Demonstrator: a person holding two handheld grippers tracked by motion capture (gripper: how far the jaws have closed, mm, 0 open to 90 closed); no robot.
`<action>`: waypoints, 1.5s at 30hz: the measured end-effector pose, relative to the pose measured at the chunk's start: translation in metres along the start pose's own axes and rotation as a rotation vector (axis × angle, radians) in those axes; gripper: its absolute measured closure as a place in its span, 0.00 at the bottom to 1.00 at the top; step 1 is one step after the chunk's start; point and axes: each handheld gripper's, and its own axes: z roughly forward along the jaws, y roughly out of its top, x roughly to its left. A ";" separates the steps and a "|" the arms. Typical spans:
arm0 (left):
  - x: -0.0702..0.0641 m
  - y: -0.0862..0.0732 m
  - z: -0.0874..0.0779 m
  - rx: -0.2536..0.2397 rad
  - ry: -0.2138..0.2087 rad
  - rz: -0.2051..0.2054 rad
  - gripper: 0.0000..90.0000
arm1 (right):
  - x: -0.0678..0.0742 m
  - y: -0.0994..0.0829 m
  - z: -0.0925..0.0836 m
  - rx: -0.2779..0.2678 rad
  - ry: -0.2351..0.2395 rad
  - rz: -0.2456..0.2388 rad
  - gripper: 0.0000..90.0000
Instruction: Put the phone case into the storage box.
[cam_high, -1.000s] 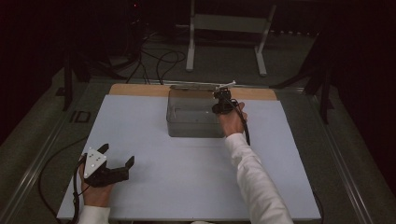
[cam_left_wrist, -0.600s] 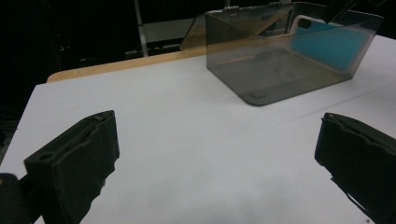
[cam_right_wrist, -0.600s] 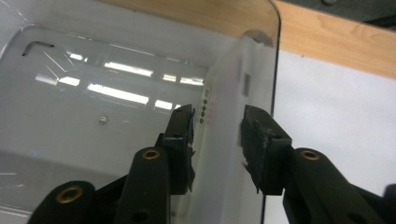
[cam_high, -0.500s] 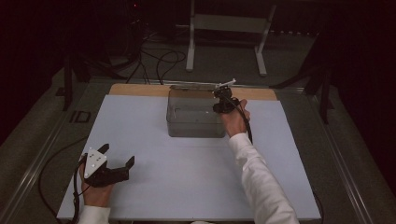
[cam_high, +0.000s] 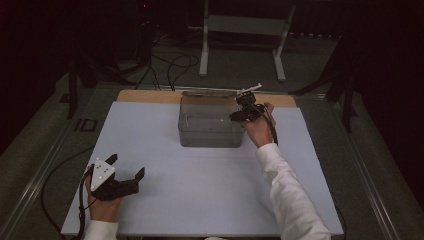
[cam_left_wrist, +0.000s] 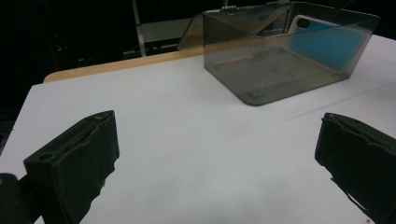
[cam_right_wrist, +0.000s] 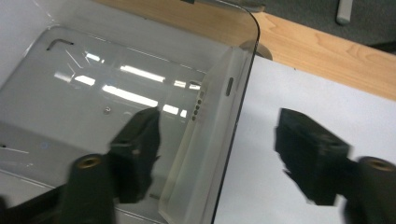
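A smoky see-through box (cam_high: 210, 131) stands at the back middle of the white table (cam_high: 200, 200). Inside it a pale phone case (cam_right_wrist: 205, 135) with a blue inner face (cam_left_wrist: 322, 44) leans on edge against the box's right wall (cam_right_wrist: 240, 107). My right gripper (cam_high: 245, 112) hovers over that wall. Its jaws have just been opening and now stand apart (cam_right_wrist: 219, 158), one over the box's inside and one outside, with the case's edge and the wall below the gap and untouched. My left gripper (cam_high: 126, 168) rests at the table's front left, open (cam_left_wrist: 219, 154) and pointing at the box (cam_left_wrist: 280, 65).
The box's lid (cam_left_wrist: 224, 23) hangs open behind it. A wooden board edge (cam_high: 150, 96) runs along the table's back. Beyond it on the floor are cables (cam_high: 170, 65) and a metal stand (cam_high: 240, 30). White table surface lies between the left gripper and the box.
The right gripper has lifted slightly above the box's right wall and its jaws have spread apart. The left gripper has stayed where it was.
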 end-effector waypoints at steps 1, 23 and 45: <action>0.000 0.000 0.000 0.001 0.000 0.000 0.01 | -0.001 -0.002 -0.002 -0.014 0.009 -0.004 0.30; -0.001 0.000 0.003 0.013 -0.023 -0.003 0.00 | -0.001 -0.053 -0.039 -0.262 0.140 -0.021 0.13; -0.002 0.001 0.003 0.016 -0.043 -0.002 0.00 | -0.028 -0.141 -0.074 -0.418 0.143 -0.049 0.12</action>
